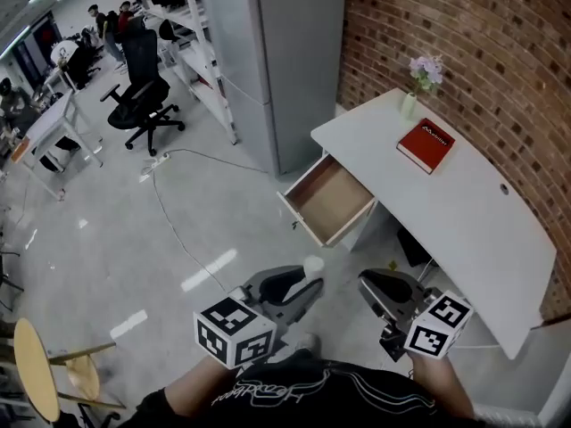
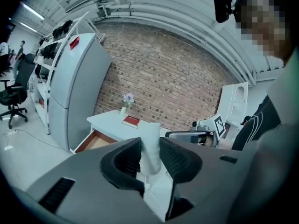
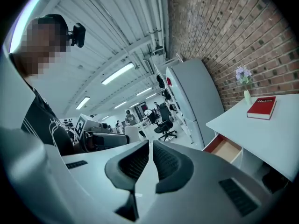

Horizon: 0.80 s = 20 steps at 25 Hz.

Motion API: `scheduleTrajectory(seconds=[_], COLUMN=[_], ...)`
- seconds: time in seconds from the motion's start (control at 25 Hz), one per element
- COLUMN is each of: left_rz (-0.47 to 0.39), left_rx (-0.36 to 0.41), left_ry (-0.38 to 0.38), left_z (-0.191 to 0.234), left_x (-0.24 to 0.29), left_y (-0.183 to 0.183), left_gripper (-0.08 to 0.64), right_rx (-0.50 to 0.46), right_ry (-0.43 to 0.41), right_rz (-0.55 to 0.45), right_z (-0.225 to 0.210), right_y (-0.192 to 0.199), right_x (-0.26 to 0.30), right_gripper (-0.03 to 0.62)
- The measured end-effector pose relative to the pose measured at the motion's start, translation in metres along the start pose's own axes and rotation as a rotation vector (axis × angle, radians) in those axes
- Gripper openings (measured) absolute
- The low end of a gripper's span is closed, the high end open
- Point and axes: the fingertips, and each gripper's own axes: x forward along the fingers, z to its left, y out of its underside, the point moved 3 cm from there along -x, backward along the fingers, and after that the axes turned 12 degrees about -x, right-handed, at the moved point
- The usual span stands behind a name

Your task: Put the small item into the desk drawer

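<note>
A small white cylinder [image 2: 150,146] stands upright between the jaws of my left gripper [image 2: 149,158], which is shut on it; in the head view the white cylinder [image 1: 313,265] shows at the tip of the left gripper [image 1: 299,285]. The desk drawer [image 1: 328,199] is pulled open and empty, ahead of both grippers, and appears as the drawer [image 2: 93,141] at lower left in the left gripper view. My right gripper [image 1: 379,294] hangs beside the left, below the desk edge. In the right gripper view its jaws [image 3: 150,160] are nearly together with nothing between them.
The white desk [image 1: 464,221] runs along a brick wall and carries a red book [image 1: 426,144] and a vase of flowers [image 1: 416,86]. A grey cabinet [image 1: 285,52] stands left of the desk. A cable [image 1: 174,230] trails on the floor; an office chair [image 1: 143,87] and a wooden stool [image 1: 40,368] stand further left.
</note>
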Motion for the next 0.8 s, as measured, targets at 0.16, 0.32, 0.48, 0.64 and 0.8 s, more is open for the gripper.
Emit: scheduleTrajectory(seconds=[0.16,0.32,0.48,0.64,0.8], left_rz=[0.028,0.054,0.067,0.079,0.091], left_rx=[0.000,0.010,0.004,0.018,0.082], left_ry=[-0.006,-0.014,-0.006,-0.023,-0.069], left_z=[0.053,0.089,0.112,0.134,0.157], left_x=[0.030,0.056,0.083,0.109,0.138], left_y=[-0.023,-0.032,-0.036,-0.043,-0.051], left_gripper=[0.140,0.140,0.140,0.140,0.140], right_rx=[0.010,0.020,0.029,0.050,0.062], right_ry=[0.040,0.076,0.095,0.094,0.086], right_rz=[0.023,0.048,0.069,0.087,0.104], right_z=[-0.042,-0.071,-0.094,-0.117,-0.151], right_y=[-0.002,0.008,0.019,0.030,0.040], right_x=[0.036,0.057,0.068,0.079,0.094], right_gripper=[0.057,0.057,0.057,0.057,0.057])
